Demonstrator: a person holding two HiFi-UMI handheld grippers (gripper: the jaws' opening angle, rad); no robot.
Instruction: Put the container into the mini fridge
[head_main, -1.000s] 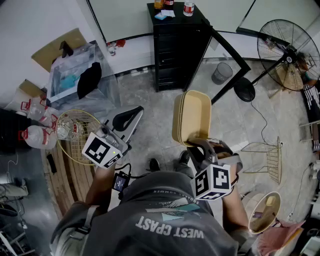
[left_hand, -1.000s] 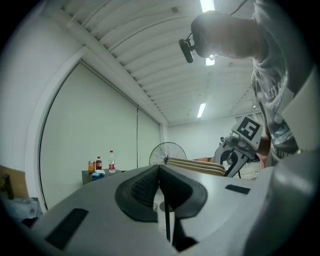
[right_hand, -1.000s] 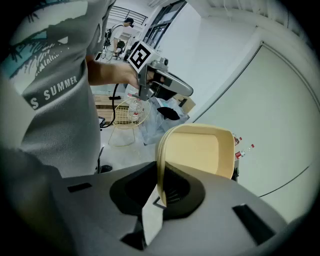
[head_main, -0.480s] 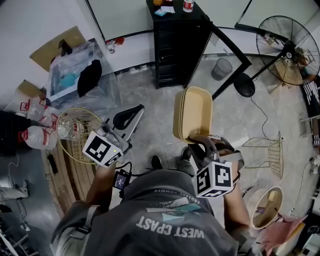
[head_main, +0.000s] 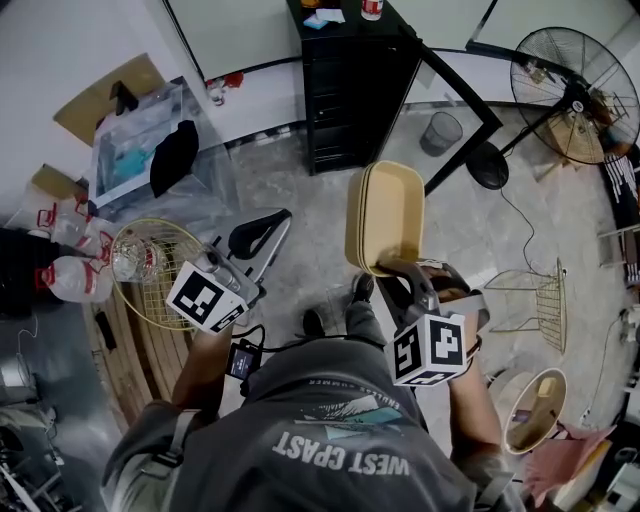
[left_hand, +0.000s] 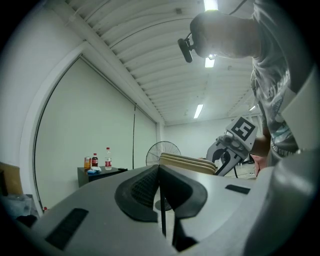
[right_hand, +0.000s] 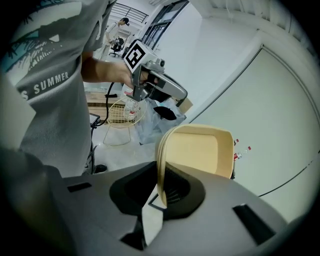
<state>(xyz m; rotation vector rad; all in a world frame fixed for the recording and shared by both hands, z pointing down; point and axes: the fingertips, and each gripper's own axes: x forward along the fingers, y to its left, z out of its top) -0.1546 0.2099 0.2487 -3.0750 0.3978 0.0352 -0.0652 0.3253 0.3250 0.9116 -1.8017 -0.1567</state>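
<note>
My right gripper (head_main: 400, 268) is shut on the near rim of a beige, shallow container (head_main: 385, 215), held upright at chest height. The right gripper view shows that rim pinched between the jaws (right_hand: 161, 187) and the container (right_hand: 200, 150) standing up beyond them. A black mini fridge (head_main: 350, 85) with bottles on top stands ahead against the wall, its door closed. My left gripper (head_main: 262, 232) is shut and empty, left of the container. In the left gripper view its jaws (left_hand: 159, 170) meet in a thin line, with the container (left_hand: 187, 162) and fridge (left_hand: 100, 175) beyond.
A large floor fan (head_main: 575, 95) stands at the far right and a grey bin (head_main: 443, 135) beside the fridge. A black slanted table leg (head_main: 455, 95) runs right of the fridge. A wire basket (head_main: 150, 270) and a clear plastic box (head_main: 140, 150) are at the left.
The container and my right gripper have moved slightly forward toward the fridge. The person has taken a step forward. The left gripper stays about where it was.
</note>
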